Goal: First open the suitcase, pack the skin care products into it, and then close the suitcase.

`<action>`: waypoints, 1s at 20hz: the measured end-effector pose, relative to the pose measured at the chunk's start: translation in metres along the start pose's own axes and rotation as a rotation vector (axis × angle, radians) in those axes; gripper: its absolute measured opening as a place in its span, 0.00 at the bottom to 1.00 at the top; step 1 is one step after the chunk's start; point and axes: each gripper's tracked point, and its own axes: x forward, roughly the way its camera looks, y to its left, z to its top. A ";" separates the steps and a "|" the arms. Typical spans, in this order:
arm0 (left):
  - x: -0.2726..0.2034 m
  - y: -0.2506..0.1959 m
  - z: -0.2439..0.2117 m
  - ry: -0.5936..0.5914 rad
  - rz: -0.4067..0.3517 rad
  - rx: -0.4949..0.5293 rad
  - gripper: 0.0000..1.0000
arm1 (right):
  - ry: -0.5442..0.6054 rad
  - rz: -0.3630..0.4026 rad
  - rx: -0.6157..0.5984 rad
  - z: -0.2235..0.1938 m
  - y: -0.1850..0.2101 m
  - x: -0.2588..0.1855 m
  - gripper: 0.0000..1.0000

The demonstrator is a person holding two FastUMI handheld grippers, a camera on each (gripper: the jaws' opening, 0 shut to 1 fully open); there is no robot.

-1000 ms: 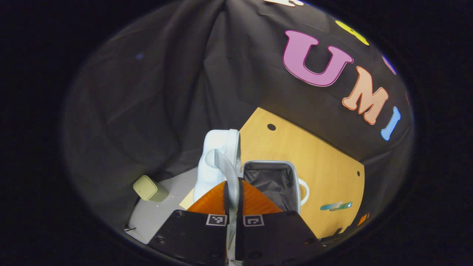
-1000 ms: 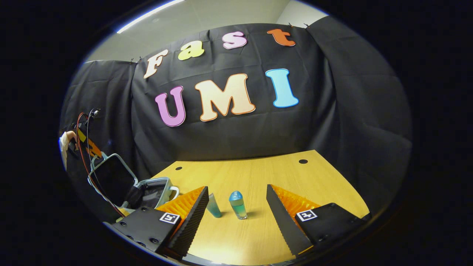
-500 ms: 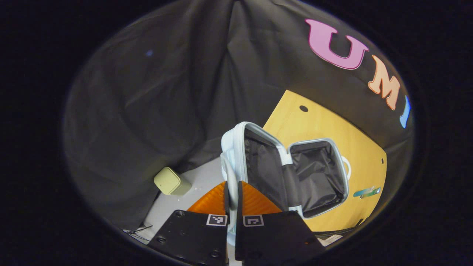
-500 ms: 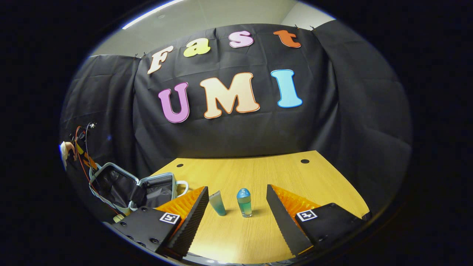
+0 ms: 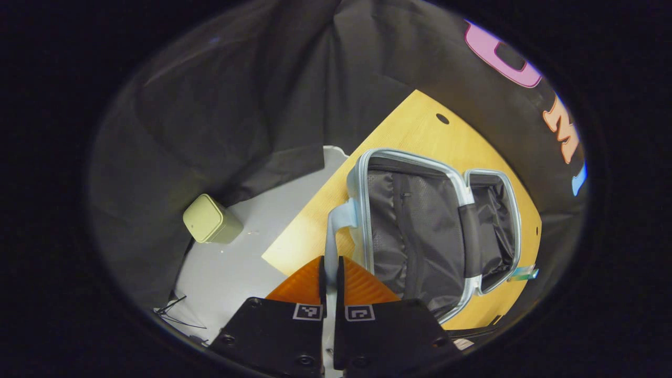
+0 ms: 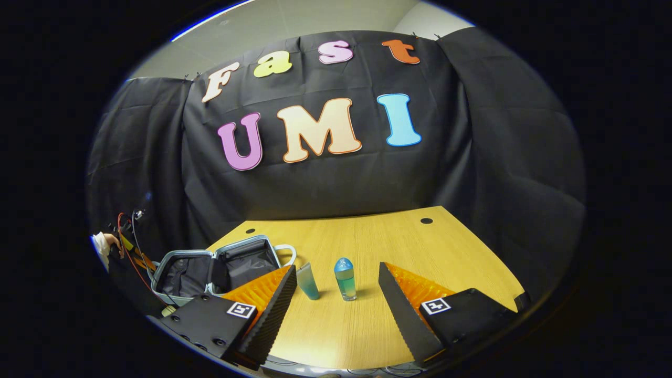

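Observation:
The pale blue suitcase point(image 5: 362, 210) lies wide open on the wooden table point(image 5: 420, 126), both halves showing dark lining. My left gripper point(image 5: 331, 261) is shut on the lid's pale handle point(image 5: 336, 226), at the table's left edge. In the right gripper view the suitcase point(image 6: 173, 257) sits at the left, with the other gripper and a hand point(image 6: 105, 244) beyond it. A blue-green bottle point(image 6: 345, 278) and a teal tube point(image 6: 307, 281) stand just ahead of my right gripper point(image 6: 336, 294), which is open with nothing between its fingers. The tube point(image 5: 522, 272) also peeks out past the suitcase's far half.
A pale green box point(image 5: 210, 220) stands on the grey floor point(image 5: 231, 273) left of the table, near loose cables point(image 5: 170, 312). The table's left corner lies right under my left gripper. Bare wood point(image 6: 367, 241) stretches behind the bottle and tube.
The lid has swung from upright down to lying flat open, and my left gripper came down and outward with its handle. The right gripper has barely moved.

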 end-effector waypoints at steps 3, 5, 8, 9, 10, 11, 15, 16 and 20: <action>0.010 0.012 0.003 0.010 0.062 0.015 0.07 | 0.005 -0.008 -0.010 -0.003 0.002 0.001 0.98; 0.010 0.010 0.000 -0.002 0.092 0.026 0.07 | 0.008 -0.011 -0.008 -0.005 0.002 0.004 0.98; -0.004 -0.003 0.007 -0.058 0.089 0.081 0.27 | 0.019 -0.017 -0.006 -0.008 -0.001 0.009 0.98; -0.019 -0.004 0.010 -0.090 0.117 0.125 0.51 | 0.021 -0.019 -0.005 -0.009 -0.003 0.012 0.98; -0.031 -0.009 0.012 -0.122 0.148 0.165 0.76 | 0.026 -0.020 -0.003 -0.009 -0.005 0.014 0.98; -0.040 -0.016 0.017 -0.164 0.176 0.198 1.00 | 0.032 -0.021 0.000 -0.012 -0.007 0.017 0.98; -0.075 -0.077 0.009 -0.279 0.152 0.296 0.97 | 0.061 -0.003 0.001 -0.017 -0.019 0.029 0.98; -0.086 -0.097 0.001 -0.297 0.131 0.320 0.96 | 0.068 0.006 -0.002 -0.018 -0.022 0.034 0.98; -0.114 -0.204 -0.050 -0.347 -0.003 0.437 0.96 | 0.114 0.083 0.002 -0.026 -0.035 0.055 0.98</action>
